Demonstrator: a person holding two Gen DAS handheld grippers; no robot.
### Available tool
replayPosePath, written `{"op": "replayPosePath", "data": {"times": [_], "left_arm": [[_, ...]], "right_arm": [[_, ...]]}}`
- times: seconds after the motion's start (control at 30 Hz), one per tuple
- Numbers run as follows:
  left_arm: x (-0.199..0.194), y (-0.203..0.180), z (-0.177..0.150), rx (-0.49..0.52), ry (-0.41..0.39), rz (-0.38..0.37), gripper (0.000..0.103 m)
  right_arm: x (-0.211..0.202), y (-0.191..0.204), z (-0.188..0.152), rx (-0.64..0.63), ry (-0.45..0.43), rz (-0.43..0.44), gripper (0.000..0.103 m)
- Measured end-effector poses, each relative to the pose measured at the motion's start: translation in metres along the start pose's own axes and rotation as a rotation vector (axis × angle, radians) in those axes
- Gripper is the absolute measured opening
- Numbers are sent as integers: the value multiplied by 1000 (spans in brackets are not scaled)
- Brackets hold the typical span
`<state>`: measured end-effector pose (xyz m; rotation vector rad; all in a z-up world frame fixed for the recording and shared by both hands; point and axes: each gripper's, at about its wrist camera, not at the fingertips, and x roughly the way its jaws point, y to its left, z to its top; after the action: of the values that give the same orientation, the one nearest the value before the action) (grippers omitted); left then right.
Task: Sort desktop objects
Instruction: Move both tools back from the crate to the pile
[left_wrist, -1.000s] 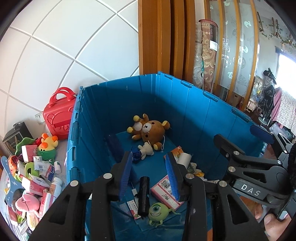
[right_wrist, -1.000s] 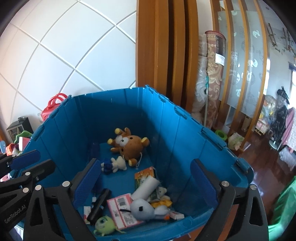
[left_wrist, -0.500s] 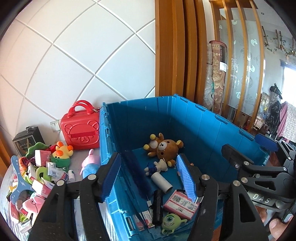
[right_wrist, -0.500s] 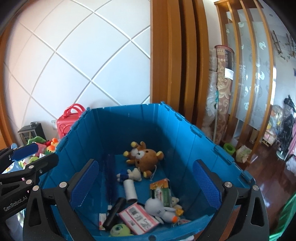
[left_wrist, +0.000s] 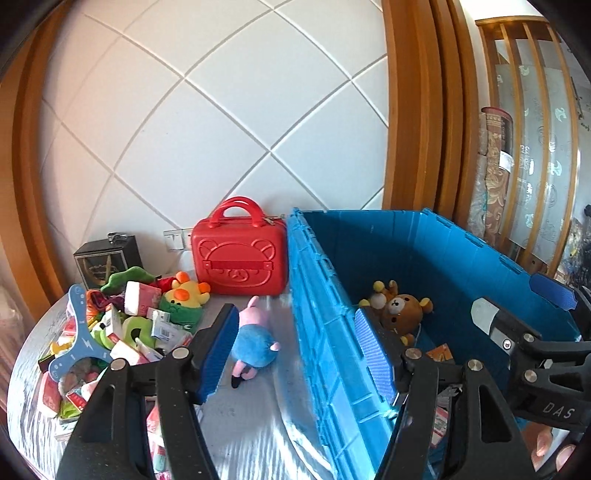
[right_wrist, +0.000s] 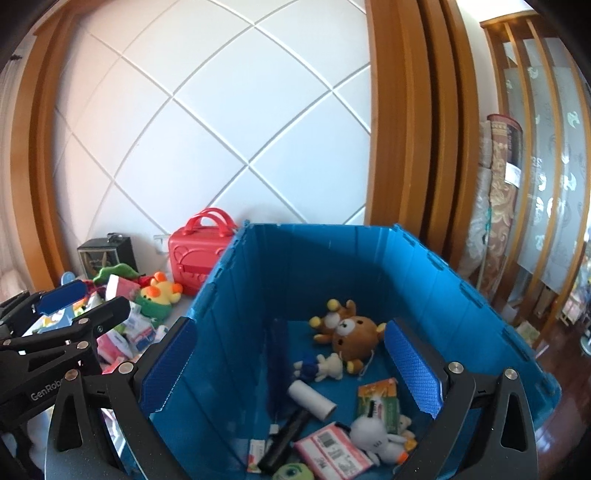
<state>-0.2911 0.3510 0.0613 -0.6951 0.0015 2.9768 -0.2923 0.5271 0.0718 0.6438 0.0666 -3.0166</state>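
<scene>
Toys and small packs (left_wrist: 122, 332) lie heaped on the table off to the left of the left gripper (left_wrist: 295, 350), and a pink and blue pig toy (left_wrist: 255, 343) lies alone just ahead of its left finger, so it looks like the easy next pick. That gripper stands about half open with nothing held, its fingers either side of the blue bin's wall (left_wrist: 325, 332). The right gripper (right_wrist: 291, 369) hangs wide open and empty over the bin, where the brown bear (right_wrist: 351, 332) and other sorted things already lie.
</scene>
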Motion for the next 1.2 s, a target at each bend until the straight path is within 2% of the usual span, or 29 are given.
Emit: {"op": "replayPosePath", "data": {"times": [0.2, 0.33, 0.5, 0.77, 0.97, 1.2], "left_arm": [[-1, 45, -10, -38, 16, 97, 65], [-4, 80, -14, -71, 20, 128, 65], [-10, 135, -20, -93, 28, 149, 65], [-16, 242, -36, -108, 68, 162, 65], [-15, 321, -61, -121, 100, 170, 65], [4, 397, -104, -153, 194, 223, 65]], "right_arm": [[9, 37, 6, -11, 15, 104, 103], [8, 71, 8, -43, 13, 139, 103], [10, 122, 12, -64, 16, 155, 103], [18, 222, 9, -90, 63, 163, 103], [35, 284, -8, -77, 131, 155, 103], [73, 311, -48, -38, 283, 129, 103]]}}
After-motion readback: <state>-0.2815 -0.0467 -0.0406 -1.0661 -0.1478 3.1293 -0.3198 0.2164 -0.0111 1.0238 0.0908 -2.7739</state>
